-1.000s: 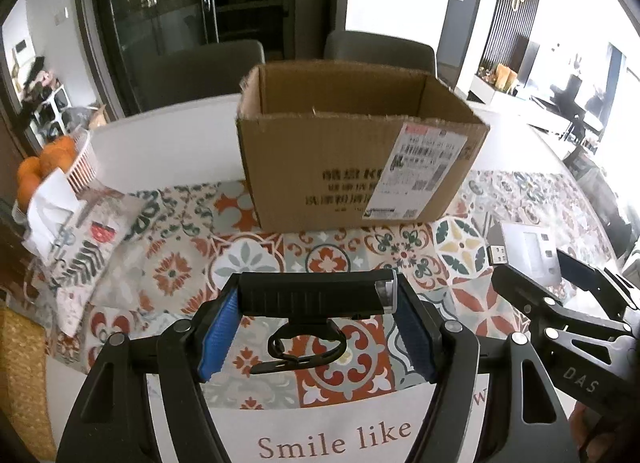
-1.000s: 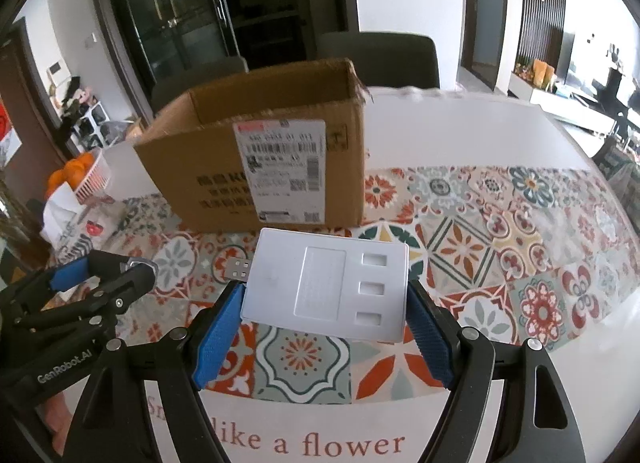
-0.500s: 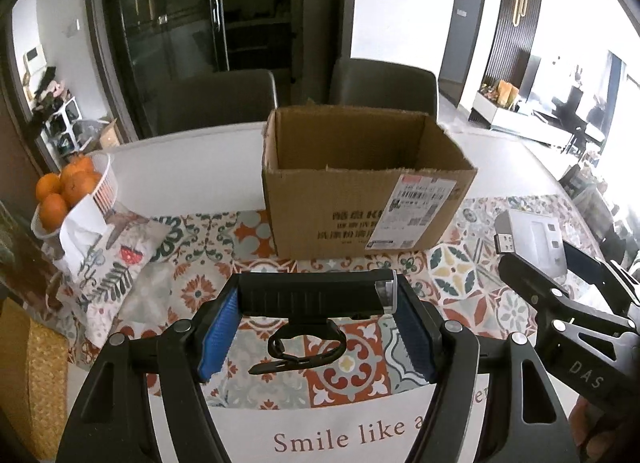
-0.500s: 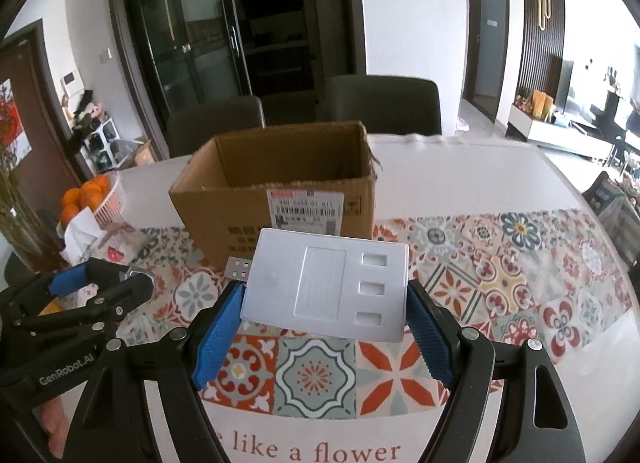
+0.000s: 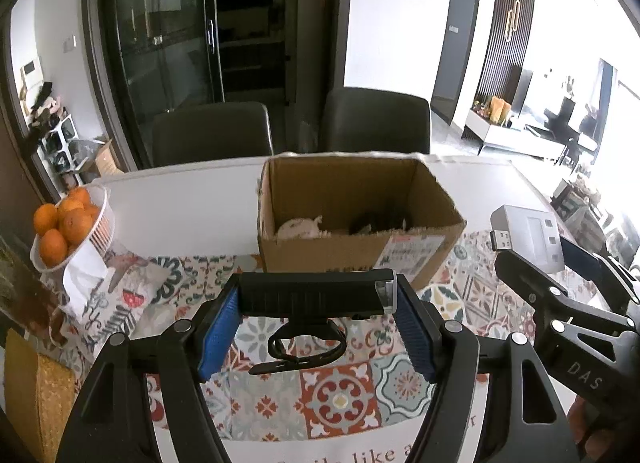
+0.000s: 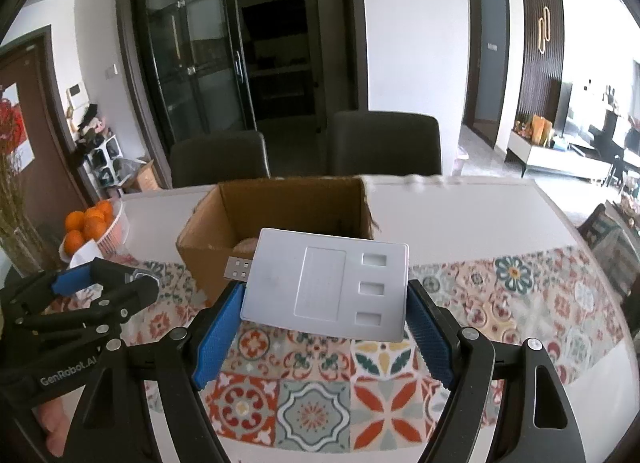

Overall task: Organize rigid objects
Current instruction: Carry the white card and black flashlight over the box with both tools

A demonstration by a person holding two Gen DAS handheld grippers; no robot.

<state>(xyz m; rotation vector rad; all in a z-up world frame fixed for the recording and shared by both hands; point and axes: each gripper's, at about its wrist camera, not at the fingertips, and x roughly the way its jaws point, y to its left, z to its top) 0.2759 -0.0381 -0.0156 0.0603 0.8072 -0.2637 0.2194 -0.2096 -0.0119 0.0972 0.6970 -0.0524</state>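
Note:
My left gripper [image 5: 316,325] is shut on a black bar-shaped torch [image 5: 316,297] with a loop strap hanging under it, held crosswise between the blue pads. My right gripper [image 6: 324,329] is shut on a flat white card-like device [image 6: 326,283] with a USB plug sticking out at its left. Both are lifted above the patterned cloth, in front of an open cardboard box [image 5: 352,223] [image 6: 280,203]. Some pale and dark items lie in the box's bottom. The right gripper [image 5: 560,263] shows at the right of the left wrist view, the left gripper [image 6: 96,287] at the left of the right wrist view.
A white basket of oranges [image 5: 68,223] stands at the table's left edge, with a patterned cloth bag [image 5: 116,295] beside it. Two dark chairs [image 5: 376,123] stand behind the white table [image 5: 188,199]. A tile-patterned runner [image 6: 480,303] covers the near part.
Both grippers have risen with their objects still held. The box now appears lower in view, and its inside and contents have come into sight.

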